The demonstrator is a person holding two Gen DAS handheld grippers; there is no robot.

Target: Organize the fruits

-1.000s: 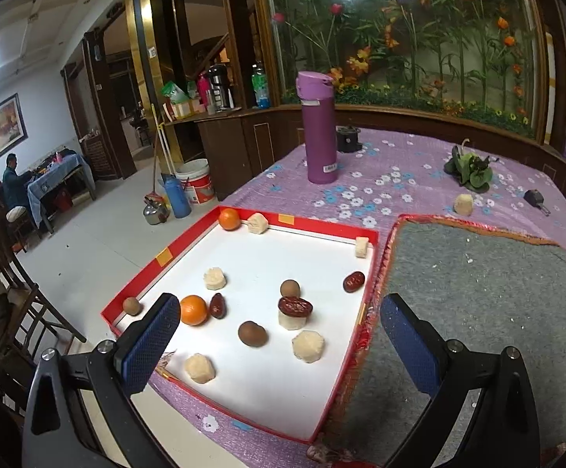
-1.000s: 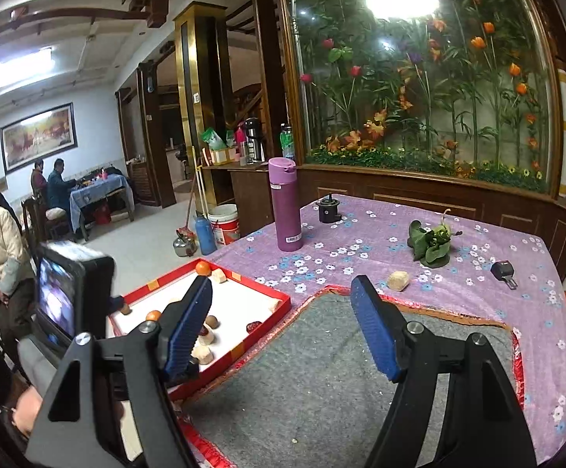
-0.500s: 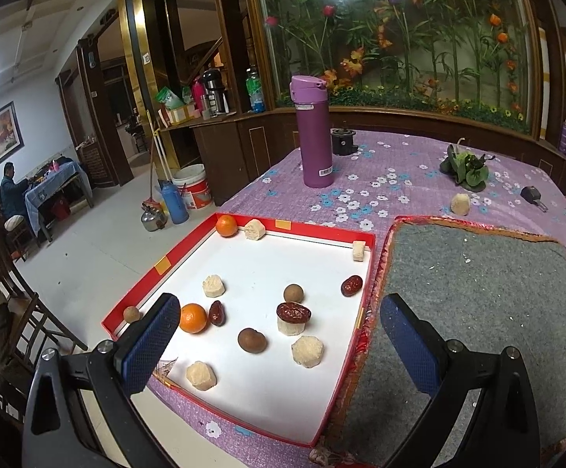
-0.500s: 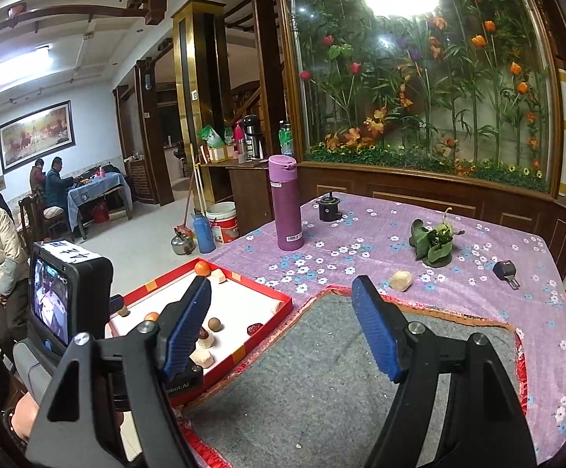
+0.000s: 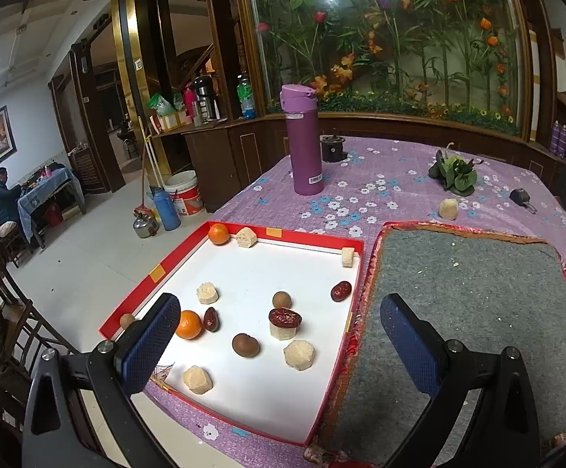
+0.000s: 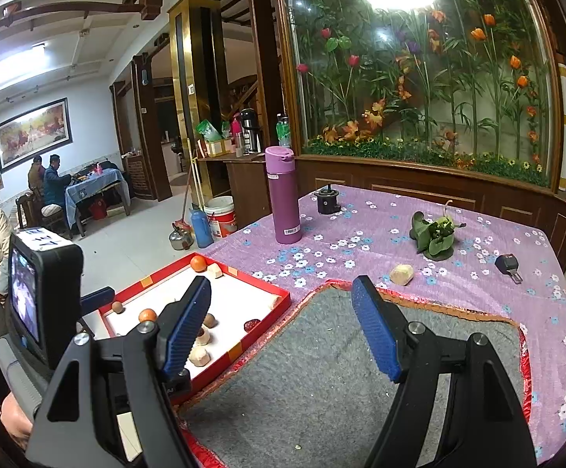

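**Still spread out: fruit lying loose in the red tray, both grippers empty**

Right now the left gripper (image 5: 279, 337) is hovering over the near part of the red-rimmed tray (image 5: 283, 235), its blue fingers (image 5: 148, 347) standing wide apart with nothing between them. Scattered on the white tray floor are lying one orange (image 5: 188, 324) beside the left finger, a second orange (image 5: 219, 233) in the far corner, touching a pale cube (image 5: 246, 237), and brown round fruits such as the one near the middle (image 5: 245, 345). One red date (image 5: 285, 317) is resting on top of a pale block (image 5: 281, 331); another date (image 5: 340, 291) is sitting near the tray's right wall.

The right gripper (image 6: 283, 325) is hanging above the grey felt mat (image 6: 322, 390), which is lying just beside the tray, and its fingers are also spread open and holding nothing. One pale piece (image 6: 401, 274) is sitting outside the tray on the flowered purple tablecloth (image 6: 361, 234), beyond the mat. A purple flask (image 6: 283, 201) is standing upright farther back
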